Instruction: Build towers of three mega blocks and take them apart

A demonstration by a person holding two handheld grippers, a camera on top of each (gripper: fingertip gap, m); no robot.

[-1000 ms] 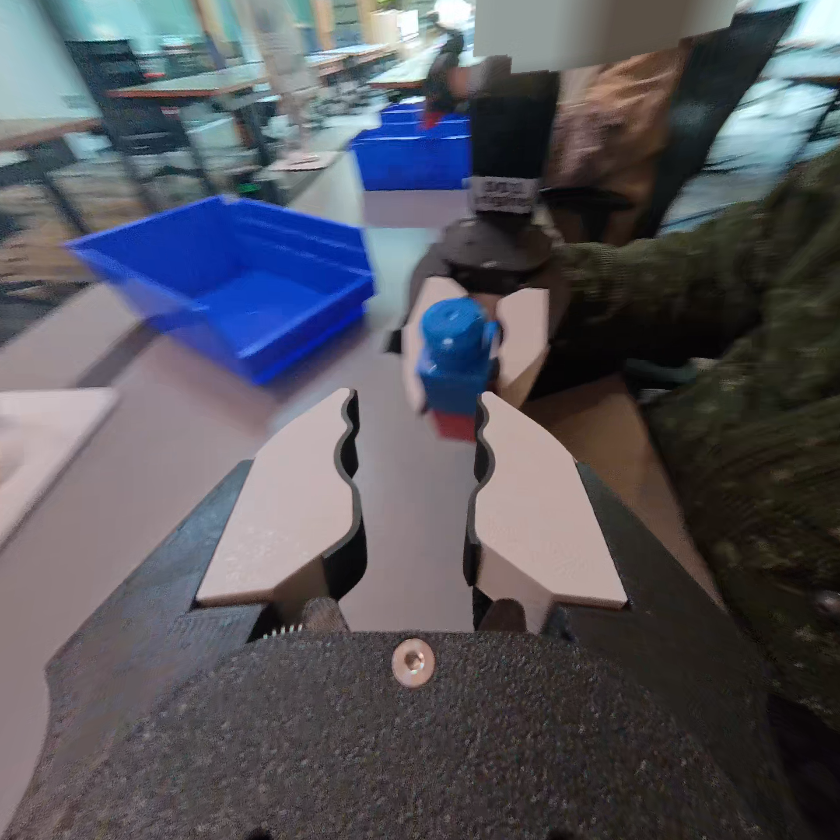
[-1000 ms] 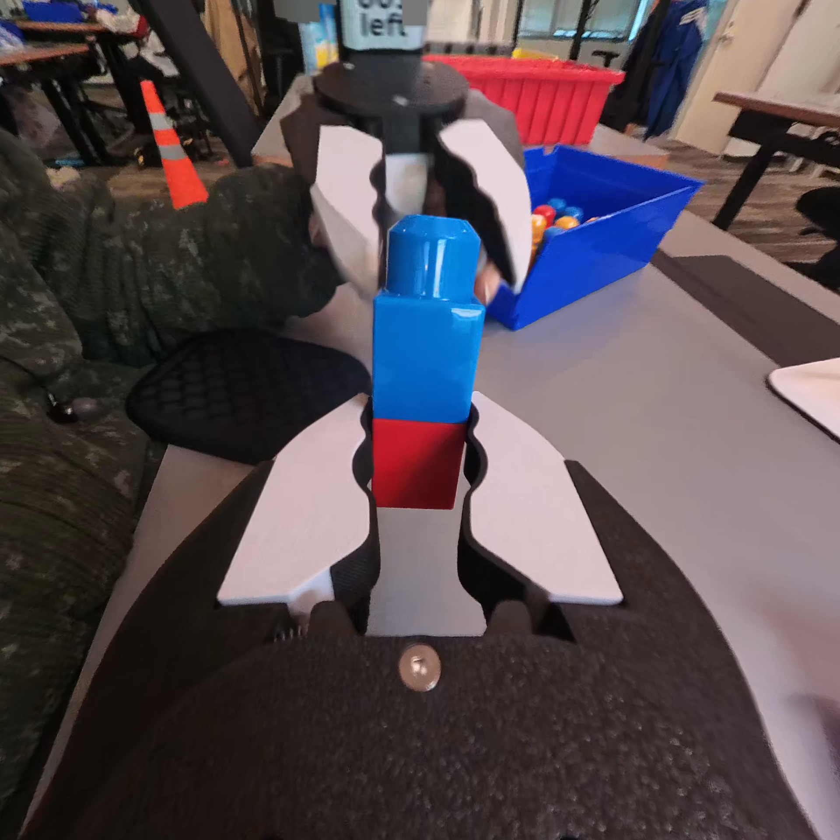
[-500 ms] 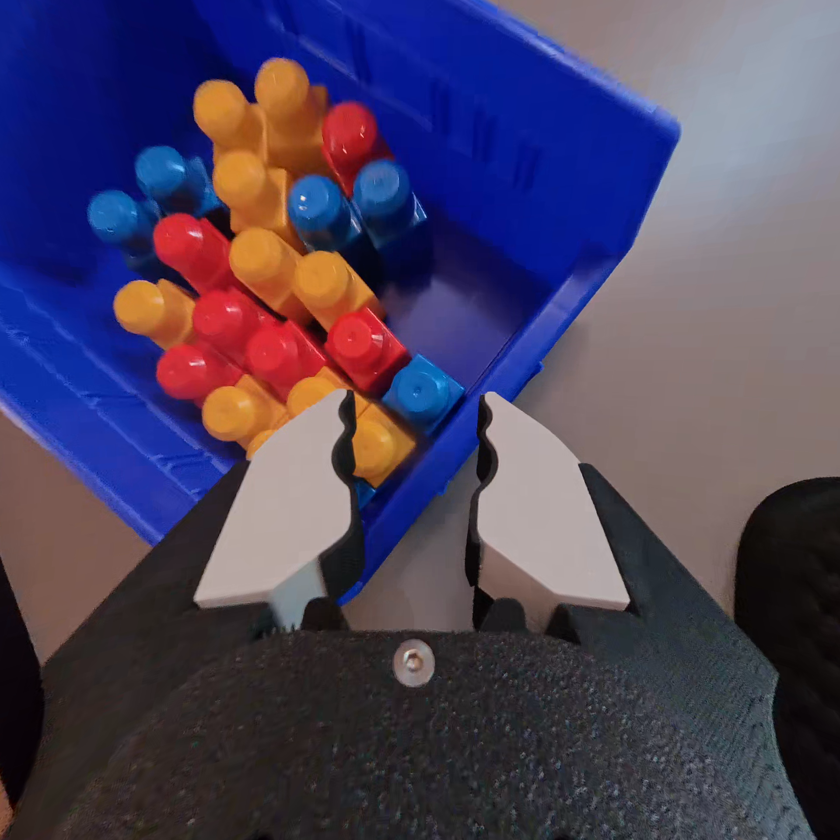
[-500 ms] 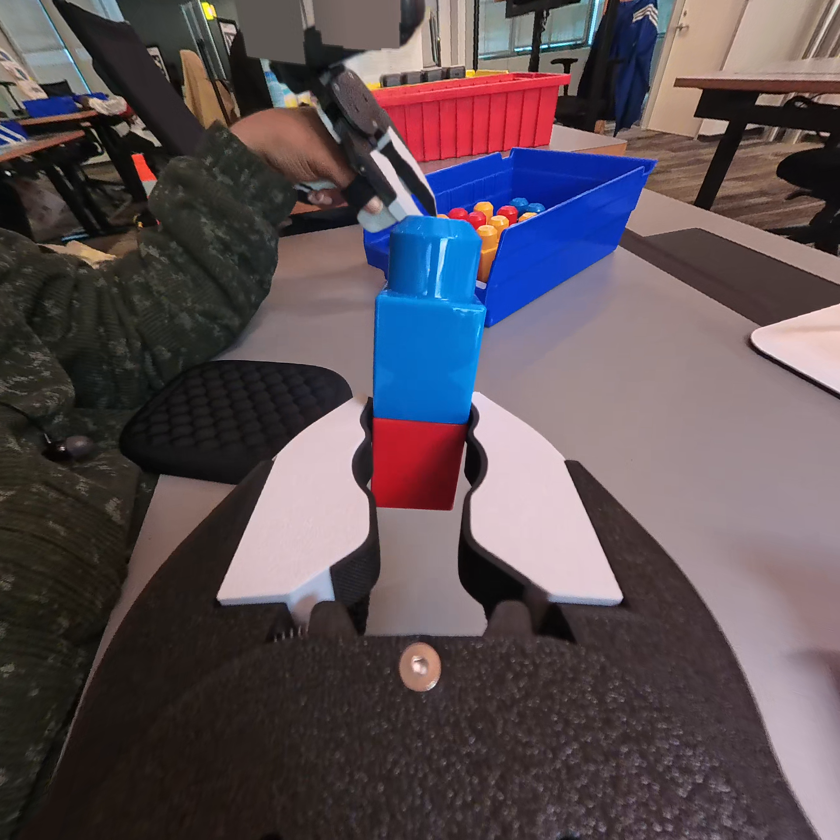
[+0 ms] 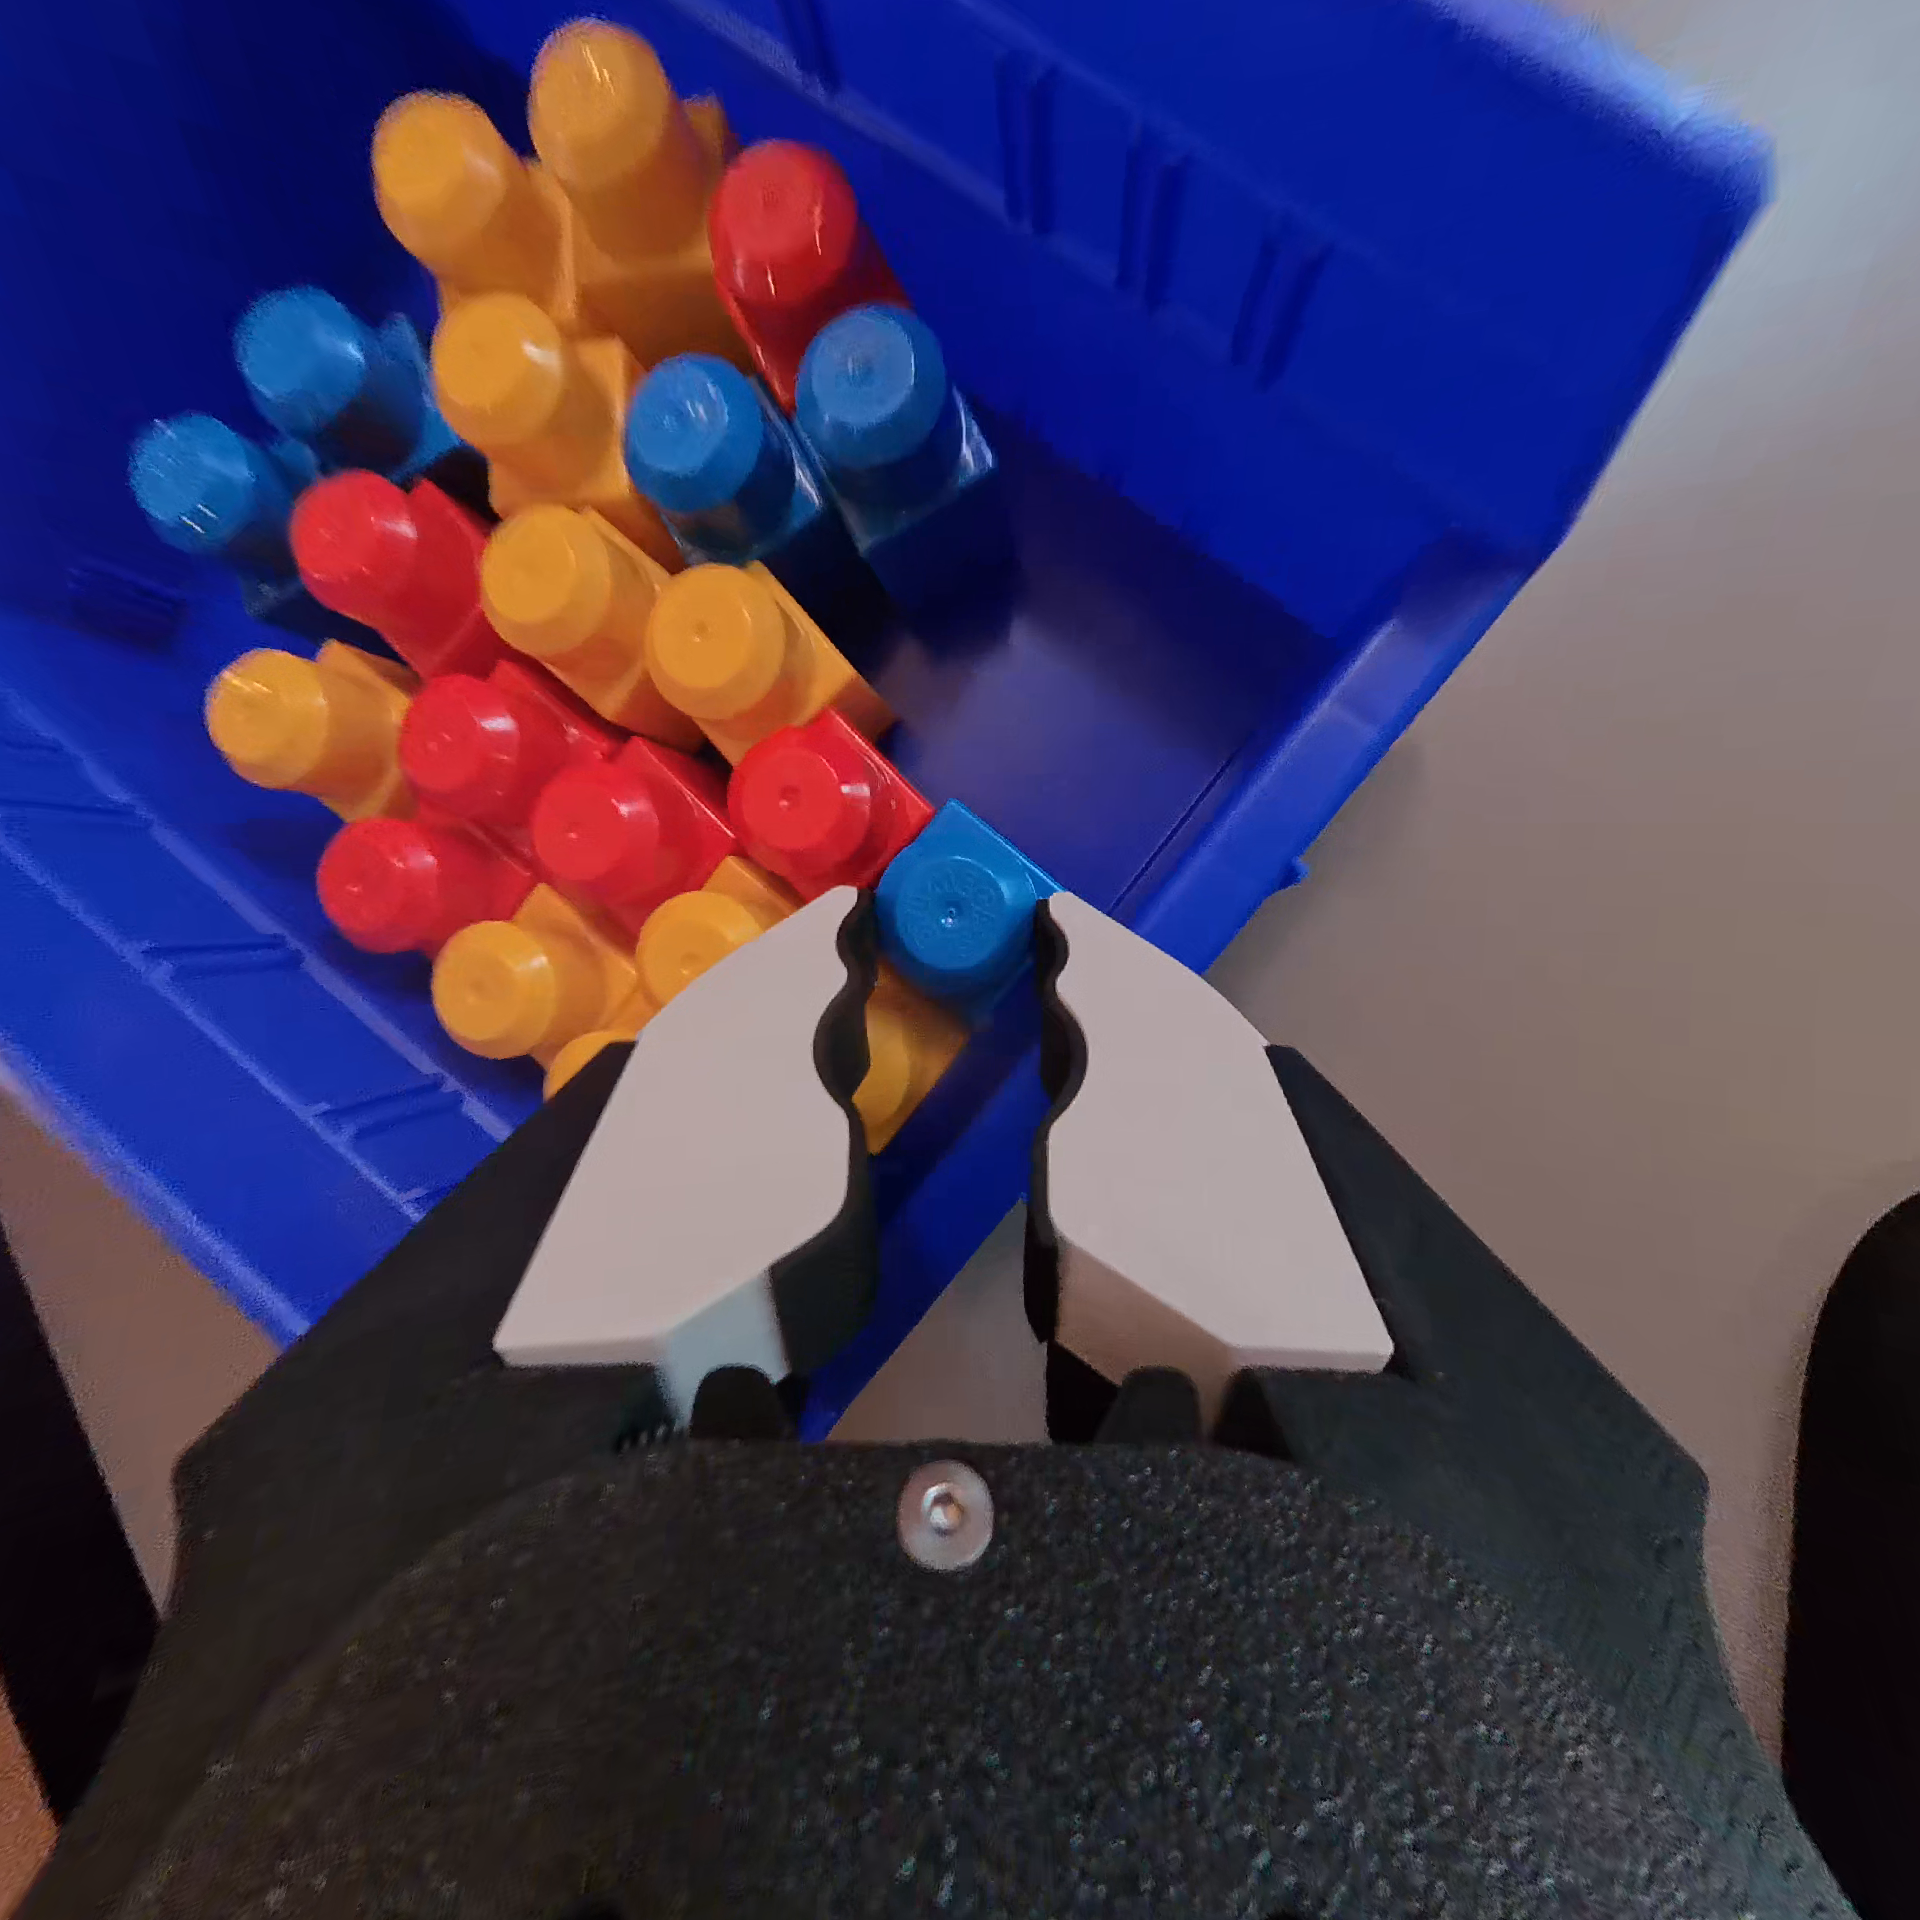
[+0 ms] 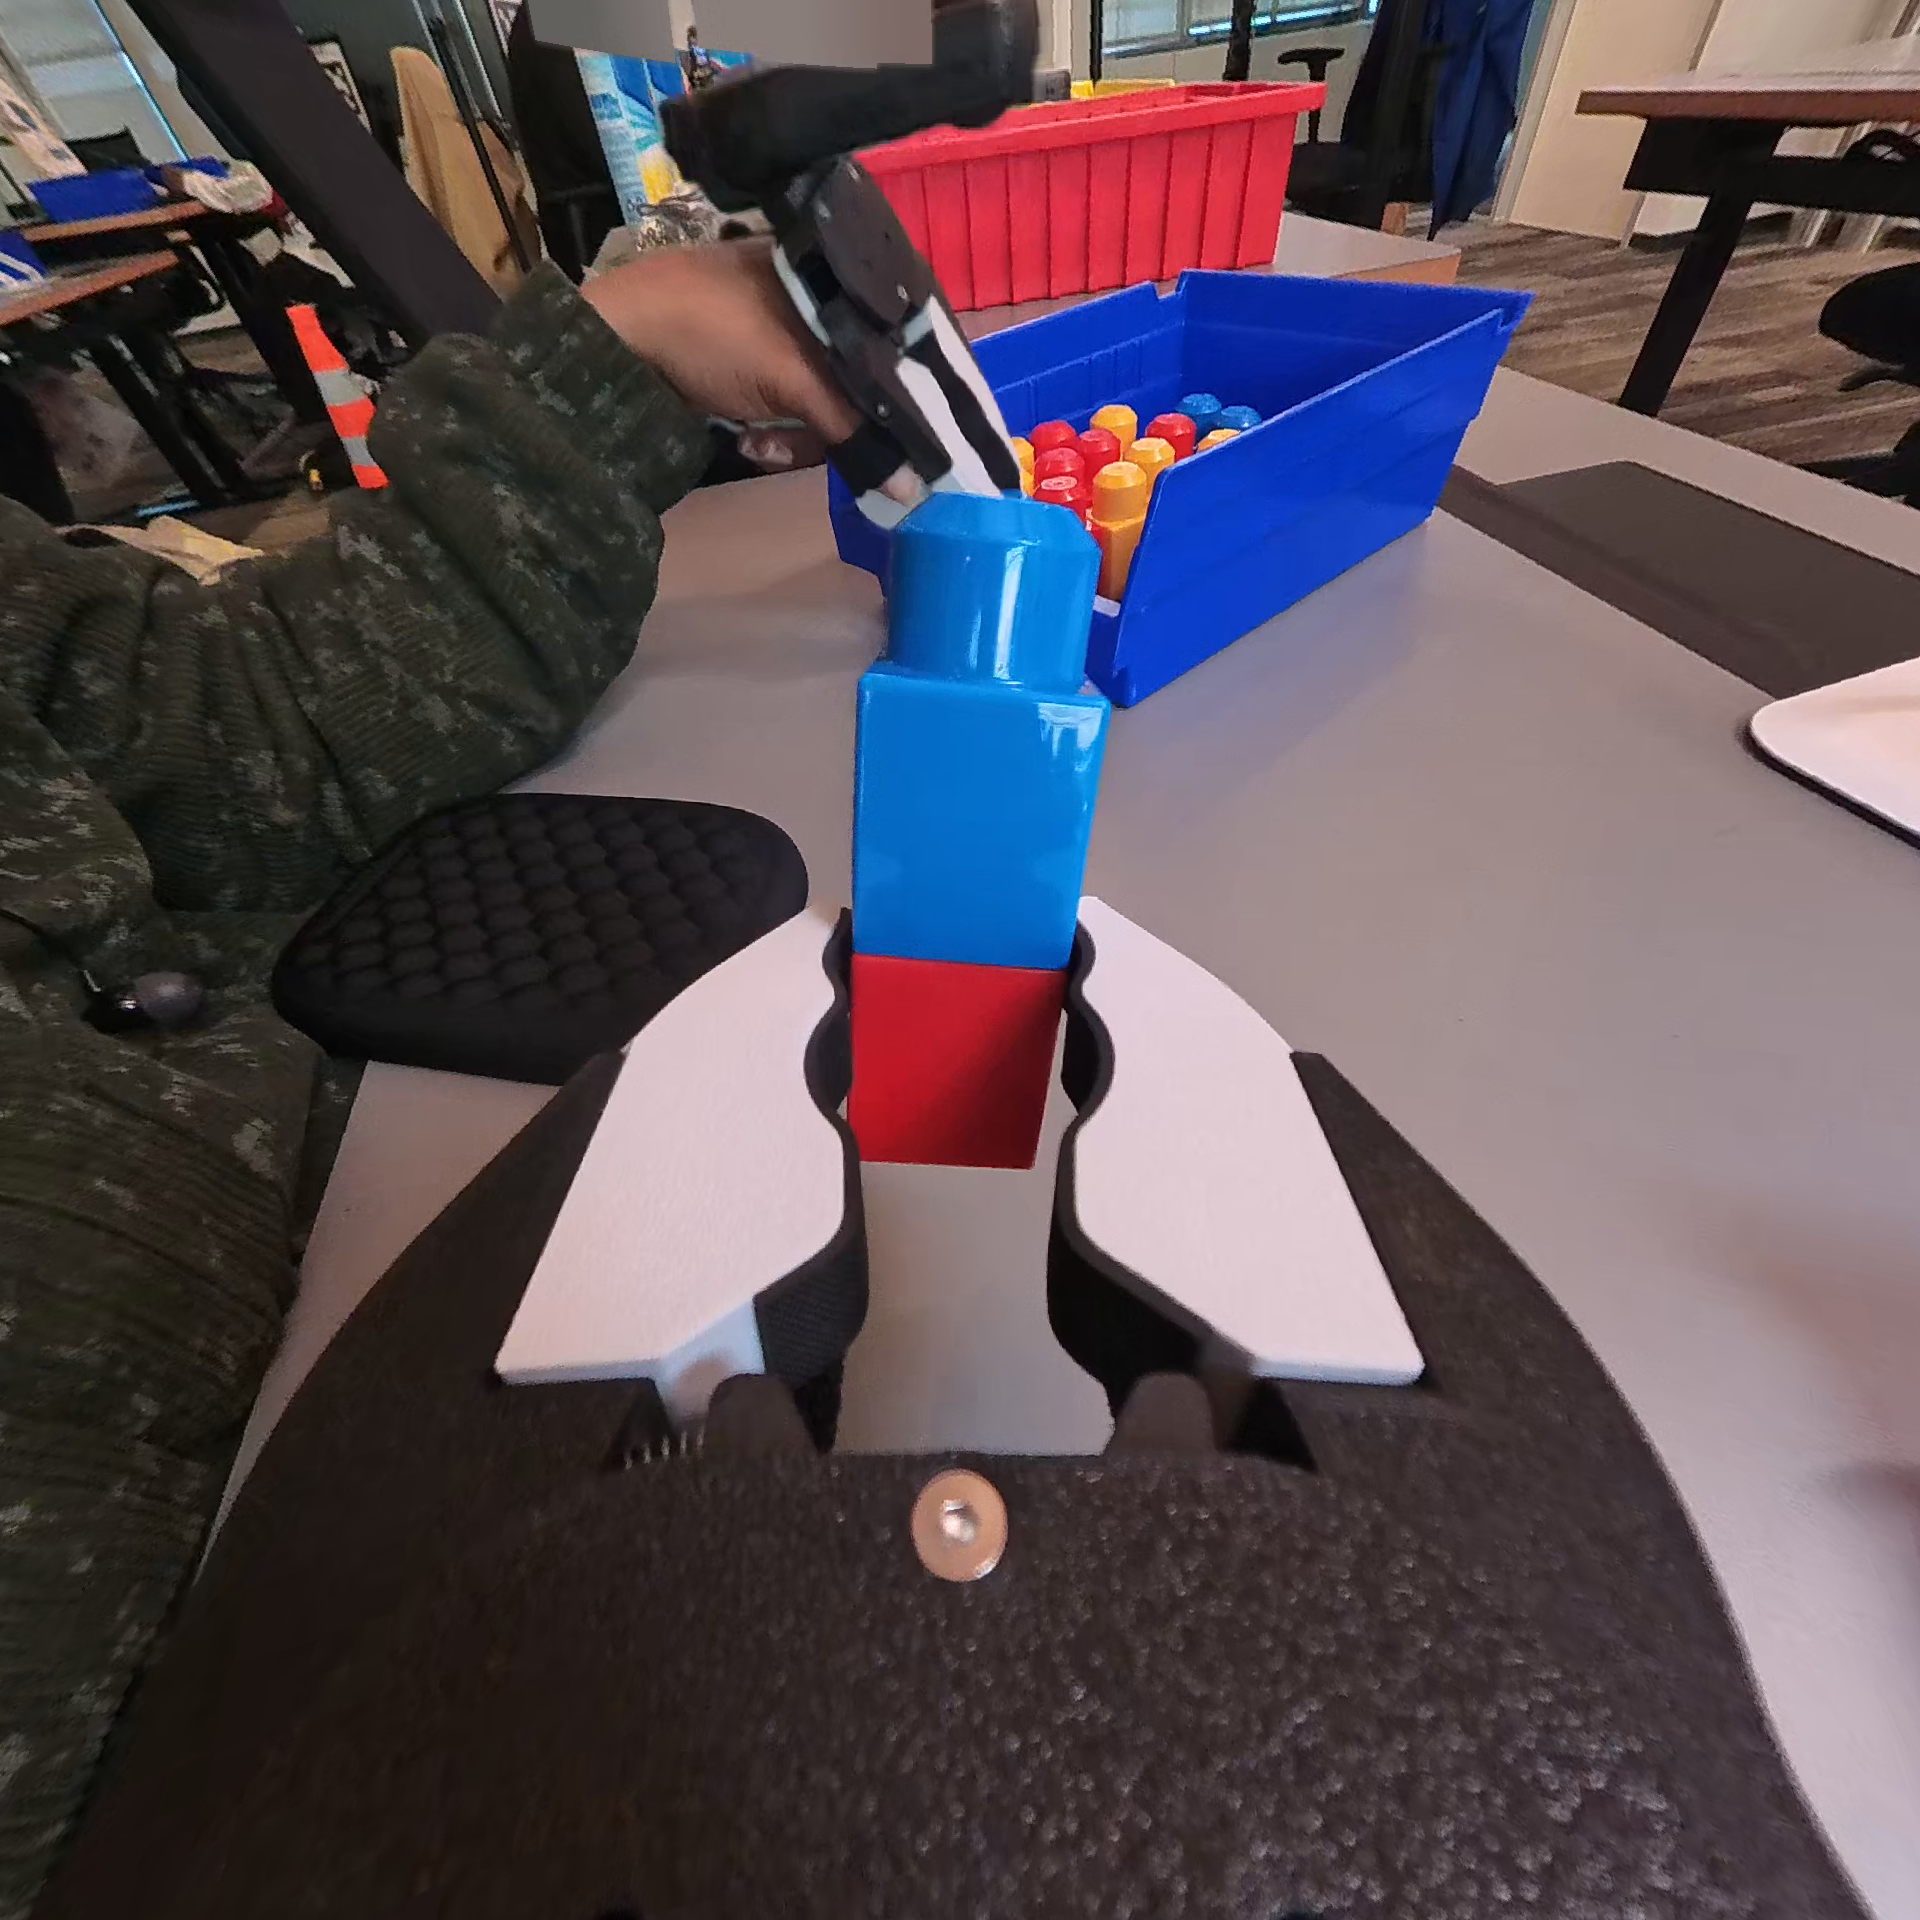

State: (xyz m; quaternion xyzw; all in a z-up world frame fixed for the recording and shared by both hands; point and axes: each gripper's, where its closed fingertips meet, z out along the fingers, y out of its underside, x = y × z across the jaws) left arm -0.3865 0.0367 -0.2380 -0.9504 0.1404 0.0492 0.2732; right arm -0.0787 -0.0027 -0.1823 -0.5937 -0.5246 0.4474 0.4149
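Observation:
My right gripper [image 6: 961, 925] is shut on the red block [image 6: 951, 1070] at the bottom of a two-block tower, with a blue block [image 6: 977, 790] on top, held upright over the grey table [image 6: 1403, 935]. My left gripper [image 5: 951, 912] points down into the blue bin [image 5: 1247, 312], which holds several red, yellow and blue blocks. Its fingertips press both sides of the stud of a blue block [image 5: 956, 940] at the bin's near corner. The left gripper also shows in the right wrist view [image 6: 935, 457], just behind the tower, over the bin [image 6: 1299, 540].
A red bin [image 6: 1091, 187] stands behind the blue bin. A black mesh pad [image 6: 540, 925] lies at the table's left edge under a person's sleeve [image 6: 468, 582]. A white board [image 6: 1849, 748] lies at the right. Bare table [image 5: 1662, 831] shows beside the bin. About 30 centimetres separates my left fingertips from my right.
My left gripper swung from in front of the tower to above the bin, came down and narrowed its jaws onto the blue block's stud. My right gripper kept hold of the tower.

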